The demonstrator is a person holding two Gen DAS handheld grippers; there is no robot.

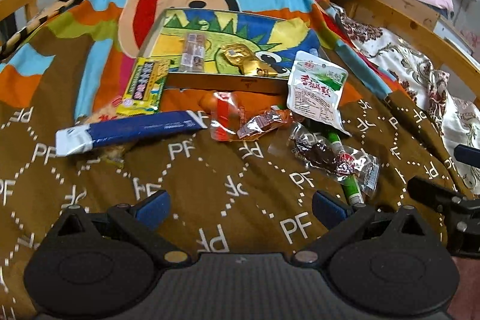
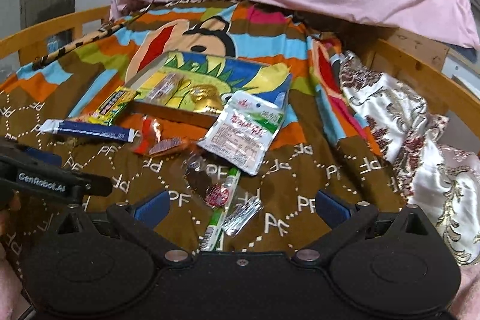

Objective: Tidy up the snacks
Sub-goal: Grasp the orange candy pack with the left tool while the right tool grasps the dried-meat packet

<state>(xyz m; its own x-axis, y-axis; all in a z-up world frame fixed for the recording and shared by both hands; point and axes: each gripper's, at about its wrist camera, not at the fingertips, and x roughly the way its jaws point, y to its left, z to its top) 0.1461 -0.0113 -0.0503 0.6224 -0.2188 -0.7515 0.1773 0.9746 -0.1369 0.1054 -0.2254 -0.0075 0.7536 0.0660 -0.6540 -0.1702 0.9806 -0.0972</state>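
Snacks lie loose on a brown "PF"-print blanket (image 1: 210, 170). Both claws gape empty: left gripper (image 1: 240, 204), right gripper (image 2: 241, 207); "GenRobot.AI" is readable on the left one. Green stick (image 2: 220, 212) nearest; white pouch (image 1: 316, 92) and blue sachet (image 1: 132, 131) before the tray (image 1: 225, 81); gold packet (image 1: 246, 60) inside.

Both wrist views look forward and slightly down across the bed toward the shallow cartoon-print box (image 1: 228, 50), set low and near the brown quilt (image 1: 210, 185). The left view sits left of the box's centre. The right view sits further right, closer to the white-green pouch (image 2: 243, 131). Both share the box and the scattered snack packets before it.
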